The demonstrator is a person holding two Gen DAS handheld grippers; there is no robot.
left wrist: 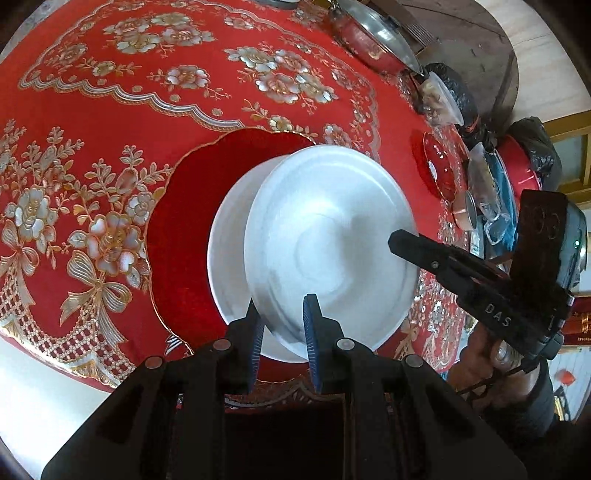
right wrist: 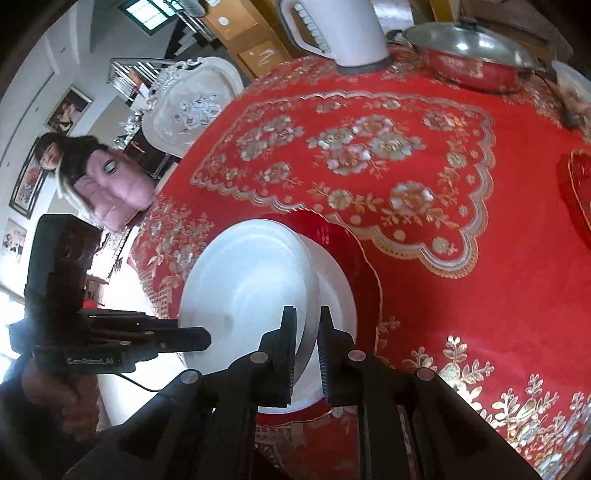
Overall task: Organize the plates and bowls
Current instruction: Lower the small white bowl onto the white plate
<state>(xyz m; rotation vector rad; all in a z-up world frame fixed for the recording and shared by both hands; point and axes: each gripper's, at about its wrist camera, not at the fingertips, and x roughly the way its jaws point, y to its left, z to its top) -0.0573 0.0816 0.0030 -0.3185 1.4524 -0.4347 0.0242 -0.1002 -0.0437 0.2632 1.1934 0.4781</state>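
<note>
A white deep plate (left wrist: 332,236) (right wrist: 243,280) hangs tilted just above a second white plate (left wrist: 229,258) (right wrist: 332,280). That second plate lies on a red scalloped plate (left wrist: 184,229) (right wrist: 354,258) near the table's front edge. My left gripper (left wrist: 282,328) (right wrist: 203,338) is shut on the near rim of the tilted plate. From the other side, my right gripper (right wrist: 306,347) (left wrist: 399,242) is shut on the same plate's rim. Part of the lower white plate is hidden under the tilted one.
On the red flowered tablecloth (left wrist: 155,81), a red pot with a steel lid (left wrist: 373,37) (right wrist: 469,51) and a white kettle (right wrist: 340,29) stand at the far edge. A small red plate (left wrist: 439,166), food bags (left wrist: 443,96) and tins crowd the right side. A person in pink (right wrist: 118,184) is beyond the table.
</note>
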